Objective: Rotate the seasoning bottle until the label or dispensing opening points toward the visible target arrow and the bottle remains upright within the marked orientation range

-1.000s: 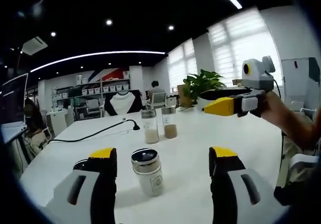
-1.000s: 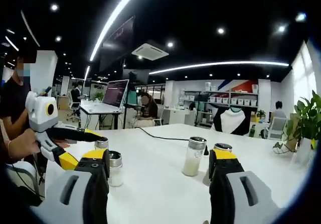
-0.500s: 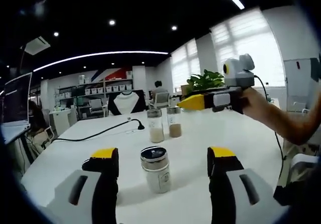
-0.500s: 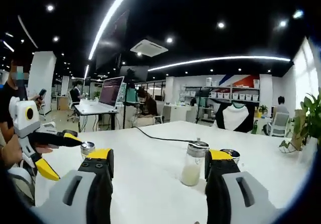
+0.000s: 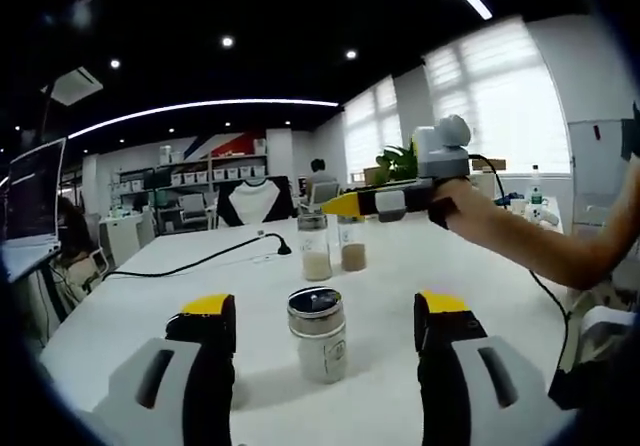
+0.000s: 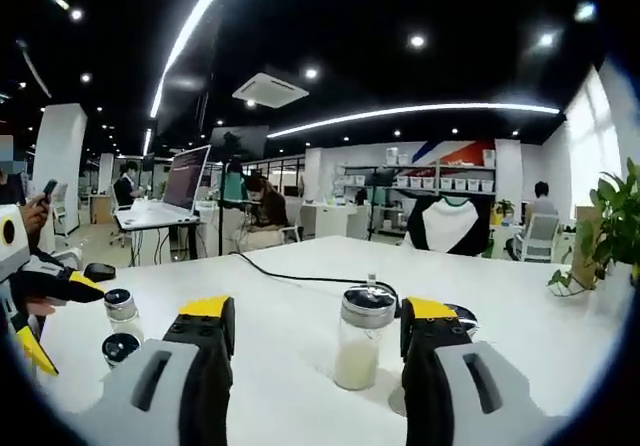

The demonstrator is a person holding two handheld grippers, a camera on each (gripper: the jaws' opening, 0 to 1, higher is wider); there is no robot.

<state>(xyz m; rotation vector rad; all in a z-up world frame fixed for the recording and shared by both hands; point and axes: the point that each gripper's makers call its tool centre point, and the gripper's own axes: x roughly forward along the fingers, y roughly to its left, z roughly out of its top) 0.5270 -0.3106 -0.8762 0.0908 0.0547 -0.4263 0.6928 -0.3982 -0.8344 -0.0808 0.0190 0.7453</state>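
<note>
Left gripper view: left gripper (image 5: 325, 331) rises from the bottom edge, jaws spread, pinching nothing.
Bottle: a jar (image 5: 318, 334) with a metal shaker lid stands upright on the white bench (image 5: 130, 296), at lower centre between the spread jaws, touching neither.
Farther back: two more jars (image 5: 332, 247) stand side by side at frame centre, well apart from the near one.
Right gripper, seen here: enters from the right at mid height, yellow tips over the far jars; jaws open.
Right gripper view: right gripper (image 6: 318, 331) at the bottom, jaws spread, holding nothing.
Between its jaws: a jar of pale powder (image 6: 361, 336), upright, nearer the right-hand jaw.
Arrow: I cannot make out any target arrow or marked range on the bench.
Handling: likely glass, so stiff, smooth, fairly slippery and breakable; small and light, easy to tip.
Hold: best taken across the body below the lid, level, with a firm even pinch, then turned about its own axis.
</note>
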